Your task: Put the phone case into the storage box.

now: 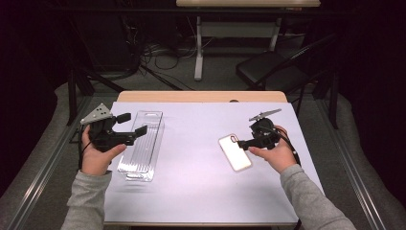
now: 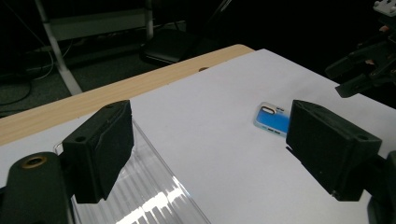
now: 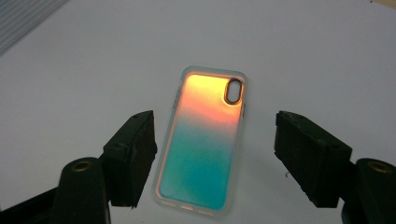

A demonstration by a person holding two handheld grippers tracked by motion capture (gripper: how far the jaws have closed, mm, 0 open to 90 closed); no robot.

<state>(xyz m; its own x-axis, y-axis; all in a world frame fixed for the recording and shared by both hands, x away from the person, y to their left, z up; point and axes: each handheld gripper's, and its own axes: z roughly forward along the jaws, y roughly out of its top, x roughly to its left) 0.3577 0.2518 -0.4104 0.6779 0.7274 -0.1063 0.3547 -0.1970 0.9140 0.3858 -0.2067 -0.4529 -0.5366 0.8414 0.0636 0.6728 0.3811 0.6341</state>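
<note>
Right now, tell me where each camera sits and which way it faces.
High view: above the person's side, looking forward and down on the table; forearms, hands, left gripper, right gripper.
Left gripper view: rides the left gripper, looking across the clear tray to the phone case; its jaws stand apart.
Right gripper view: rides the right gripper, looking down on the phone case; jaws either side, not touching.
Shared: all three show the phone case.

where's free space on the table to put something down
Widest bare patch: the white table cover between the clear tray and the phone case, and along the near edge. Crowded: by the left gripper and right gripper.
</note>
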